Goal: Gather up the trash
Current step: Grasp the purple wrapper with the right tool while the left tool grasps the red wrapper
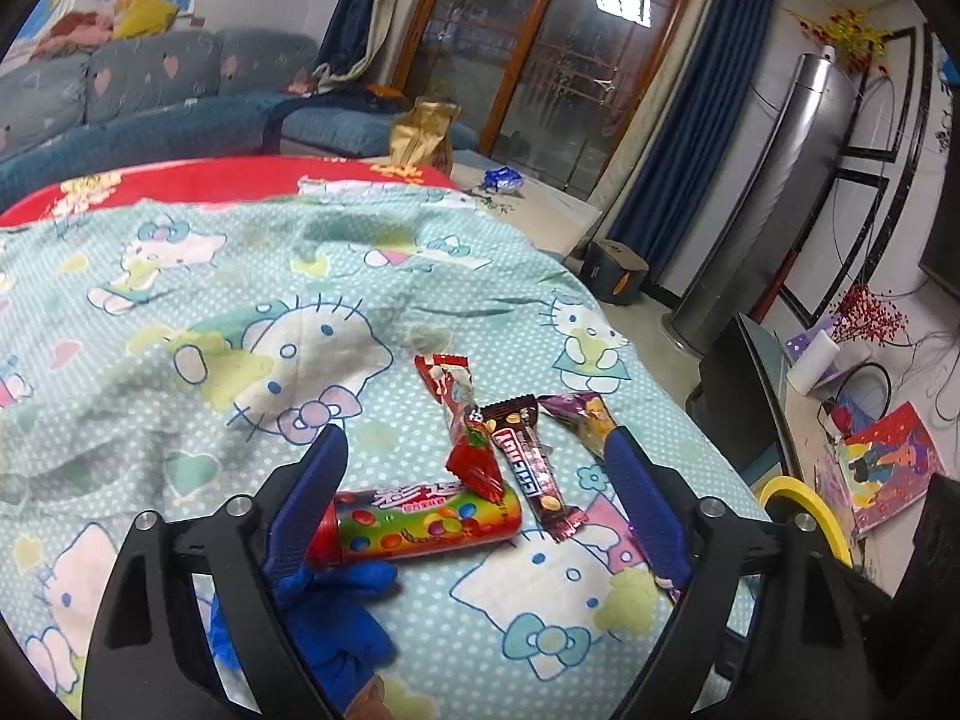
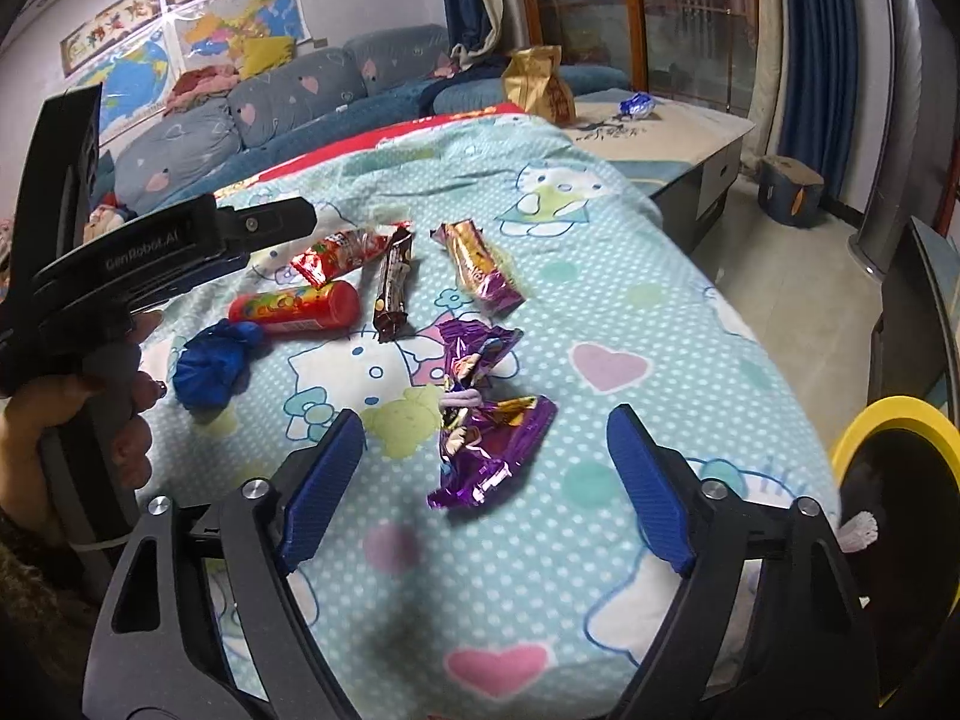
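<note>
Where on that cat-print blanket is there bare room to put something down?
Free: the blanket right of the purple wrappers, toward the yellow bin, and its far stretch. Crowded: around the candy tube, blue glove and snack bars.

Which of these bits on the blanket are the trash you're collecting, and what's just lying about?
Trash job:
- crumpled purple wrapper
- candy tube
- red wrapper
- brown bar wrapper
- purple-gold bar wrapper
- blue glove
- yellow-rimmed bin

Just lying about:
- gold bag
- sofa
- wall maps

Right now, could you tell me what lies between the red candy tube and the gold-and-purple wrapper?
In the right wrist view, the dark brown chocolate bar wrapper lies between the red candy tube and the gold-and-purple wrapper.
</note>
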### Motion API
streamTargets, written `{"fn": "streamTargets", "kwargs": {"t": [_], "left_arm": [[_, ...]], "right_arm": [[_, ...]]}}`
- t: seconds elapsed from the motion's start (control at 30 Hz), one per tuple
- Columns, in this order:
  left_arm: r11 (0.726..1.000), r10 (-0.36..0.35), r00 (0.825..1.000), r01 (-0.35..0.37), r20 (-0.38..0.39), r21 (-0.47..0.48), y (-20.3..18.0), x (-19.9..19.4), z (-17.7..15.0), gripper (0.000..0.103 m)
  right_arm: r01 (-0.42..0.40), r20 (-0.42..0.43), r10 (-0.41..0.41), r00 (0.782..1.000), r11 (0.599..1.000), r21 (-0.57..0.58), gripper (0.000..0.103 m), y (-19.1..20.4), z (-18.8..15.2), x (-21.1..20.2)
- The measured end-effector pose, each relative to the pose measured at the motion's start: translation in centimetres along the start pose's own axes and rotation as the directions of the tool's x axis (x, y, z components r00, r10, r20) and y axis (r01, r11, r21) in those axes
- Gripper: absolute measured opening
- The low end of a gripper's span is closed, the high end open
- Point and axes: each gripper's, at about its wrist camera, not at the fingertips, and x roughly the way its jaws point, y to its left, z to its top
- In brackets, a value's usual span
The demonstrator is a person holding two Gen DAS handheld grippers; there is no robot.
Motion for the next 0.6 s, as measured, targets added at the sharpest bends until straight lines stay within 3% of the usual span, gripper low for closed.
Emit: {"fn": "streamTargets", "kwargs": {"t": [0.1, 0.23, 0.37, 0.5, 0.6], "left_arm": [[1.000, -0.007, 1.000, 0.007, -0.025, -0.014, 0.2, 1.1, 0.2, 0.073], [1.000, -0.015, 0.999, 0.013, -0.049, -0.026, 0.3, 2.4, 0.3, 0.064], [1.000, -0.015, 0.997, 0.013, -0.074, -0.027, 0.2, 3.4, 0.2, 0.047], [1.000, -0.017, 0.996, 0.014, -0.090, -0.027, -0.1, 3.8, -0.1, 0.015], [1.000, -0.025, 0.998, 0.024, -0.066, -0.017, -0.3, 3.1, -0.2, 0.014]], "right_arm": [[-0.006, -0.014, 0.006, 1.000, 1.000, 0.008, 0.068, 0.1, 0.1, 1.0], [-0.019, -0.053, 0.020, 0.998, 1.000, 0.020, 0.049, 0.2, -0.2, 2.4], [-0.027, -0.040, 0.028, 0.999, 1.000, 0.013, 0.028, 0.3, -0.9, 2.1], [-0.057, -0.026, 0.057, 0.998, 0.998, -0.012, 0.026, 0.8, -1.7, 1.2], [-0.074, -0.025, 0.073, 0.997, 0.997, -0.030, 0.026, 1.3, -2.3, 0.6]]}}
